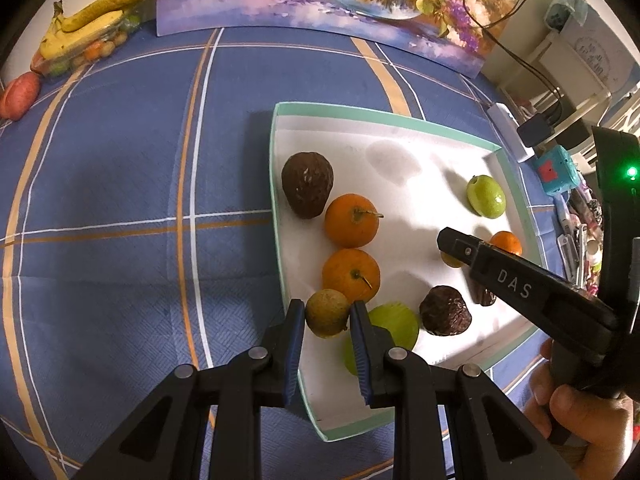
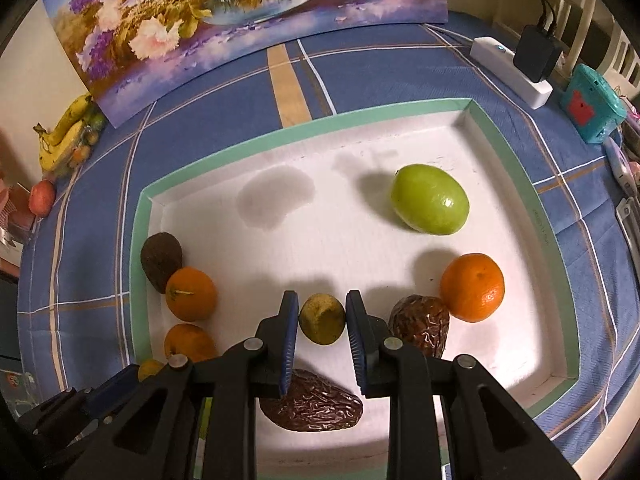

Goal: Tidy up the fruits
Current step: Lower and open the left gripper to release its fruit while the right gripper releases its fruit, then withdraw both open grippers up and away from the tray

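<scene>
- Clenched jaws of the left gripper [image 1: 327,312] pinch a small yellow-brown fruit [image 1: 327,313] between blue pads, seen from the left wrist, at the near left wall of a white tray [image 1: 276,184] with a mint-green rim.
- Lined up along that wall: a dark brown avocado [image 1: 307,184] and two oranges [image 1: 351,221], the nearer orange [image 1: 351,274] just behind the gripped fruit; a green fruit [image 1: 394,326] lies partly hidden by the right finger.
- Farther right in the tray sit a wrinkled brown fruit [image 1: 445,311] and a green apple [image 1: 486,196]; the right gripper [image 1: 448,240] reaches in from the right, held by a hand [image 1: 576,412].
- Bananas [image 1: 86,20] rest at the far corner of the blue checked tablecloth [image 1: 120,200].
- From the right wrist, the right gripper's [image 2: 322,320] jaws close on another small yellow-brown fruit [image 2: 322,319] over the tray floor.
- Beside it lie a wrinkled date-like fruit [image 2: 420,326] touching a mandarin [image 2: 473,288]; a second wrinkled fruit [image 2: 316,410] lies below the fingers.
</scene>
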{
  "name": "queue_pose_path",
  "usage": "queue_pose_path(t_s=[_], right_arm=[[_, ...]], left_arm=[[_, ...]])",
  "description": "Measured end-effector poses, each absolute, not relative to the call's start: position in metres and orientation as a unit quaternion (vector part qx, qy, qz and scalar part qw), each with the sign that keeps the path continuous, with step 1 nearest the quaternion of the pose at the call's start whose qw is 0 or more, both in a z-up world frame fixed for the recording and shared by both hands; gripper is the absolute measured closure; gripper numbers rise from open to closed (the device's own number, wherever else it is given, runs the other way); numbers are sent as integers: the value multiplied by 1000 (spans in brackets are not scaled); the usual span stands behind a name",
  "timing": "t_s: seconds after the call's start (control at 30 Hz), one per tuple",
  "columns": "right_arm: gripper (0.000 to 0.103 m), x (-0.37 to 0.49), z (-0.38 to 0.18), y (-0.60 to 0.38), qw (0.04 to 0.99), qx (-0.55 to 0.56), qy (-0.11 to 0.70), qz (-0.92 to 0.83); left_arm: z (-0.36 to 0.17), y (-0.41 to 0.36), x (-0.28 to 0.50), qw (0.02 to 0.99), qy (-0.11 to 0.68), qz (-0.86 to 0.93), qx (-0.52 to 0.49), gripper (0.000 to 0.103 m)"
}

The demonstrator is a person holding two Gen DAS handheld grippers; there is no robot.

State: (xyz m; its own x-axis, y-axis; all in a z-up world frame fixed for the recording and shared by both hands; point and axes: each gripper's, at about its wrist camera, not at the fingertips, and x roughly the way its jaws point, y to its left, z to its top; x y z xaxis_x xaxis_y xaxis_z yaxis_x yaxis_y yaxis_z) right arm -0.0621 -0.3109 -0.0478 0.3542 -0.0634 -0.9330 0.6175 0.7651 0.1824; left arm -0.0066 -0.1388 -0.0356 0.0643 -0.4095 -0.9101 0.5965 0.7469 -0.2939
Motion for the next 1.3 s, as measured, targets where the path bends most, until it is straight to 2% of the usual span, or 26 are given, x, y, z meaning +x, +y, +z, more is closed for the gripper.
queue_pose_path(t_s=[0.47,0.6,0.63,0.67,0.7,0.77,0.83,0.87,0.93,1.0,1.1,1.17,1.3], right_arm=[[76,-62,-39,-309,784,256,518,-225],[74,-62,-32,-308,788,252,514,-227],[70,-62,-31,-307,789,251,513,-228],[65,-62,-30,-307,790,250,511,-227],[64,-62,-29,-306,791,249,510,-227],[63,-62,-27,-305,794,247,507,-229],[61,-64,-23,-301,798,246,502,-227],[55,-65,-22,-299,799,244,500,-227],[43,-65,-19,-293,804,238,496,-226],[39,-66,-17,-287,808,234,493,-223],[30,-75,-15,-276,812,234,487,-218],[18,-81,-14,-269,815,230,484,-220],[12,-98,-9,-252,827,219,470,-219]], left_arm=[[-30,-137,-4,724,589,-352,68,76],[-27,-131,1,725,589,-353,56,68],[-26,-128,3,727,588,-351,49,67],[-24,-125,6,730,587,-347,42,62],[-23,-121,9,734,586,-341,36,48],[-22,-109,19,750,581,-316,26,30],[-23,-96,27,768,574,-282,27,28],[-23,-91,30,776,570,-267,31,25],[-24,-81,36,794,560,-234,43,14],[-23,-69,38,806,550,-215,48,1],[-16,-54,34,820,533,-203,47,0],[-8,-44,26,832,515,-201,55,0],[6,-24,8,845,489,-204,66,0]])
